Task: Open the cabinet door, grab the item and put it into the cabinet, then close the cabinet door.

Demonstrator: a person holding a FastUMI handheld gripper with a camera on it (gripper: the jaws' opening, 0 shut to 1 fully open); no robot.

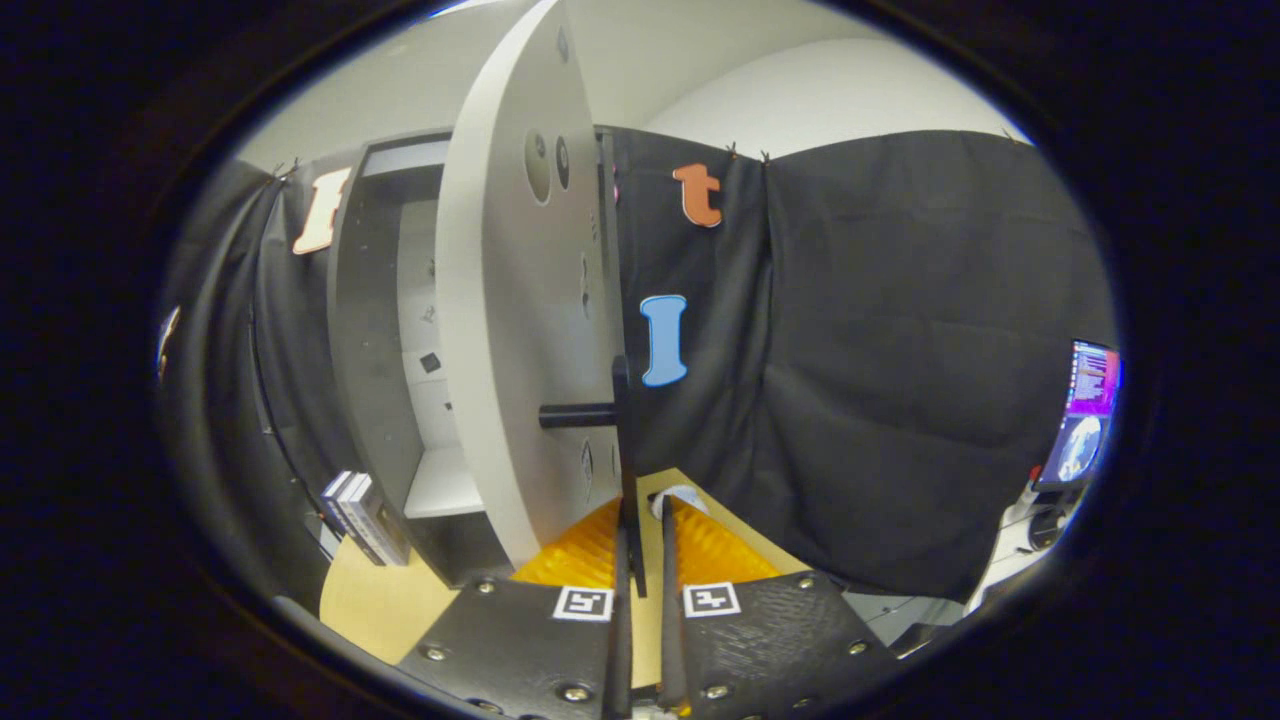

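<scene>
The pale grey cabinet door [510, 330] stands swung out, and I see it almost edge-on just ahead of my fingers. Its thin black handle [622, 420] runs upright on a short black post, and its lower end sits between my fingers. My gripper [640, 515] is shut on that handle, the fingers nearly together. Left of the door the cabinet [370, 330] is open, showing a white inner wall and a white shelf [445, 485]. The item, a small flat dark-and-white box [362, 518], leans against the cabinet's outer left corner on the wooden table [375, 600].
Black booth cloth [900, 350] hangs close on the right behind the door and on the far left. A lit monitor [1090, 415] stands at the far right beyond the cloth's edge, with clutter below it.
</scene>
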